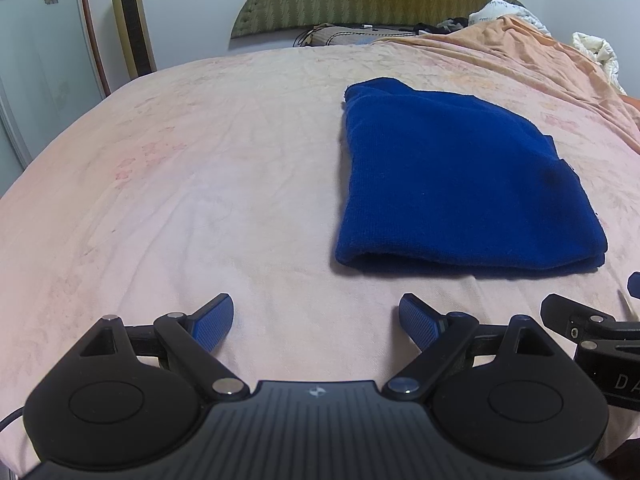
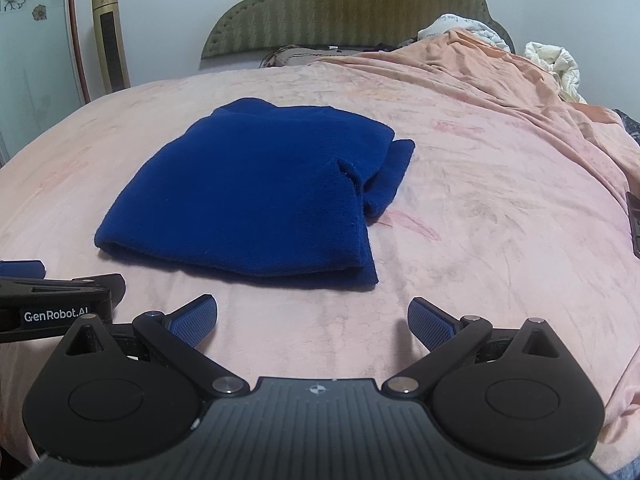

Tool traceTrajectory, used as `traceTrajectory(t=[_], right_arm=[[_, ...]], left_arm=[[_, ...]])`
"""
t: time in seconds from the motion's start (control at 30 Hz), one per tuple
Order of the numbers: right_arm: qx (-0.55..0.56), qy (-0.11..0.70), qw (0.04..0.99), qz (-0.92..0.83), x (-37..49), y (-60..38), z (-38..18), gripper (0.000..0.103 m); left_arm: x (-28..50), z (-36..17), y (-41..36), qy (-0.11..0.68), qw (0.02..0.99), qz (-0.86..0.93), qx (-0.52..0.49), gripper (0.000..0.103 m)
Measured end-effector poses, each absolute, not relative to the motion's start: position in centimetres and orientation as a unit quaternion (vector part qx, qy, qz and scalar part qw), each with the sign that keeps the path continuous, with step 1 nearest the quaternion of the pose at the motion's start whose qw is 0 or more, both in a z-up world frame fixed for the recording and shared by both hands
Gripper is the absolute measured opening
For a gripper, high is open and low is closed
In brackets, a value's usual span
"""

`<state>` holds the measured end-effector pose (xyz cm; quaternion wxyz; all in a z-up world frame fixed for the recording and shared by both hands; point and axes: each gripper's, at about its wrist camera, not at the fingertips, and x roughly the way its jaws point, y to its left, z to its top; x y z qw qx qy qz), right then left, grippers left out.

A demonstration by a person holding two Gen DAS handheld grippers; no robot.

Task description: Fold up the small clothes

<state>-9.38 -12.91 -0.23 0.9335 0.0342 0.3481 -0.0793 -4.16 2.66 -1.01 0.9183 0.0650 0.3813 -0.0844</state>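
Observation:
A dark blue knitted garment (image 1: pixel 452 184) lies folded into a flat rectangle on the pink bed cover; in the right wrist view the blue garment (image 2: pixel 256 192) shows a folded sleeve sticking out at its right side. My left gripper (image 1: pixel 316 312) hovers open over bare cover, short of the garment's near left corner. My right gripper (image 2: pixel 312 316) is open too, just in front of the garment's near edge, with nothing between its fingers. Each gripper shows at the edge of the other's view: the right gripper (image 1: pixel 592 324), the left gripper (image 2: pixel 60 300).
The pink bed cover (image 1: pixel 180 200) spreads wide to the left. A green padded headboard (image 2: pixel 344 8) and a pillow stand at the far end. Bunched orange and white bedding (image 2: pixel 552 64) lies far right. A gold tower fan (image 1: pixel 132 20) stands beside the bed. A dark object (image 2: pixel 634 224) sits at the right edge.

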Motion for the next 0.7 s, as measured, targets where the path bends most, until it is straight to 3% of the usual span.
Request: traceTrajectory(t=[0.7], right_arm=[[0.033, 0.348, 0.934, -0.074, -9.49, -12.62, -0.18, 0.103]], left_arm=[[-4.12, -0.97, 2.67, 0.382, 0.918, -0.084, 0.065, 0.091]])
